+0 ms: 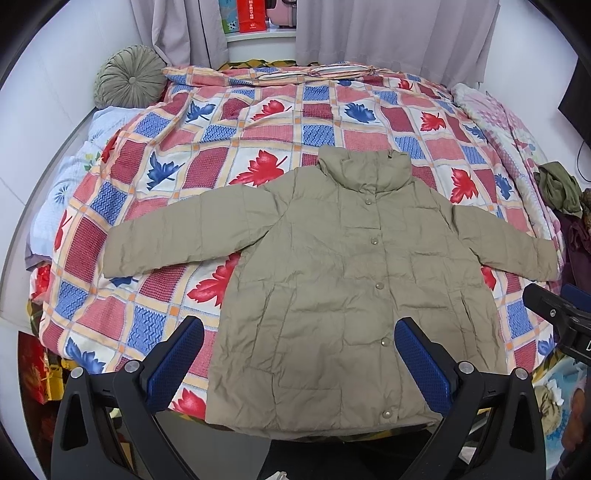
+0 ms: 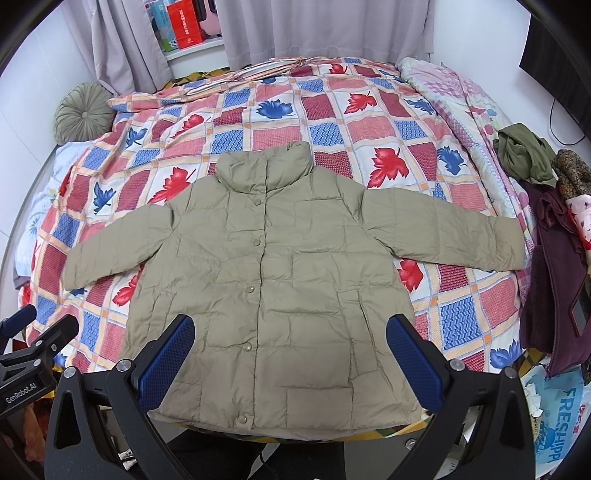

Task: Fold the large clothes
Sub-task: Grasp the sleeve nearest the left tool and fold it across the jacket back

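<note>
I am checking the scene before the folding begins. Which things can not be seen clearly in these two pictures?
- Jacket hem corners: both wrist views, covered by the open fingers of each gripper.
- Jacket back side: hidden, it lies front up on the quilt.
- Clothes pile: cut off by the fisheye edge.
- Red box text: too small.

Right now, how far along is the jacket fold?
Done: the khaki puffer jacket lies spread front-up on the patterned quilt, buttoned, both sleeves out to the sides. In hand: nothing; the left hand-held gripper and the right hand-held gripper are both open above the hem, gripping no fabric. Left: every fold, as no sleeve or hem is turned in yet.
</note>
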Motion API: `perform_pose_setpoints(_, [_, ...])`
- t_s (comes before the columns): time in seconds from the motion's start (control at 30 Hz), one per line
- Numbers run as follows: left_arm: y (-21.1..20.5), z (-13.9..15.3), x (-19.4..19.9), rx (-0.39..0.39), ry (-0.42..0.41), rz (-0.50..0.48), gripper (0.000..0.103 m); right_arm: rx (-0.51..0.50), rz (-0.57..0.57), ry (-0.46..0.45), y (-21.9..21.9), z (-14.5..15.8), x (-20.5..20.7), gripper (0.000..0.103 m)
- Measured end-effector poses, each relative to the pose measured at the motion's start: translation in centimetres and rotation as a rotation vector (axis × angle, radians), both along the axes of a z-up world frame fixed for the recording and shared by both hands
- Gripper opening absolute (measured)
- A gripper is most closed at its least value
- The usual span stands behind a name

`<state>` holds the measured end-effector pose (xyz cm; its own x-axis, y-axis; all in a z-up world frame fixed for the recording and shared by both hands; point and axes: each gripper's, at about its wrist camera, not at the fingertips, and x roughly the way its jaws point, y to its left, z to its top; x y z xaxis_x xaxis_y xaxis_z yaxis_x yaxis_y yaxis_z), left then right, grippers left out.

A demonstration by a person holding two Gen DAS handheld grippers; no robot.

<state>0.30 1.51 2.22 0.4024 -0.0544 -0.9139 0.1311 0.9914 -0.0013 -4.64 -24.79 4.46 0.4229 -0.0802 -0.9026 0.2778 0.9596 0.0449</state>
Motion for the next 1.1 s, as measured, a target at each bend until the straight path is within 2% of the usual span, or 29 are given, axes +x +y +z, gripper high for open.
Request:
perform_pose_setpoints(0.2, [2.0, -1.9, 0.7, -0.049, 0.091, 0.027, 0.103, 0.048, -0.010, 0.018, 0.2, 0.0, 0.4, 0.103])
perform_pose_setpoints(0.3, [3.9, -3.4, 1.3, -0.056, 0.102, 0.069, 0.103, 0.071, -0.009, 0.032, 0.8, -0.1, 1.1, 0.103])
perform_pose_setpoints(0.4, [6.3, -4.6, 2.2, -0.065, 0.097, 0.114, 0.103, 0.094, -0.003, 0.052, 1.8, -2.8, 1.8, 0.103])
perform_pose_setpoints(0.57, [11.7, -7.8, 4.7, -0.154, 0.110, 0.218, 0.103, 0.154, 0.012, 0.061, 3.9, -4.9, 3.7, 0.103])
perform_pose_setpoints(0.73, [16.8, -13.4, 7.7, -0.240, 0.116, 0.282, 0.103, 0.203, 0.045, 0.061, 6.6, -7.9, 6.0, 0.103])
perform_pose_setpoints(0.83, [20.0, -17.2, 9.8, -0.337, 0.109, 0.318, 0.103, 0.260, 0.056, 0.073, 8.3, -10.3, 7.8, 0.103])
perform_pose_setpoints(0.97, [24.0, -22.6, 13.0, -0.493, 0.109, 0.411, 0.103, 0.300, 0.096, 0.180, 10.7, -14.6, 10.4, 0.103])
perform_pose_setpoints(1.1, [27.4, -27.5, 16.2, -0.589, 0.095, 0.513, 0.103, 0.281, 0.165, 0.231, 12.7, -18.5, 11.6, 0.103])
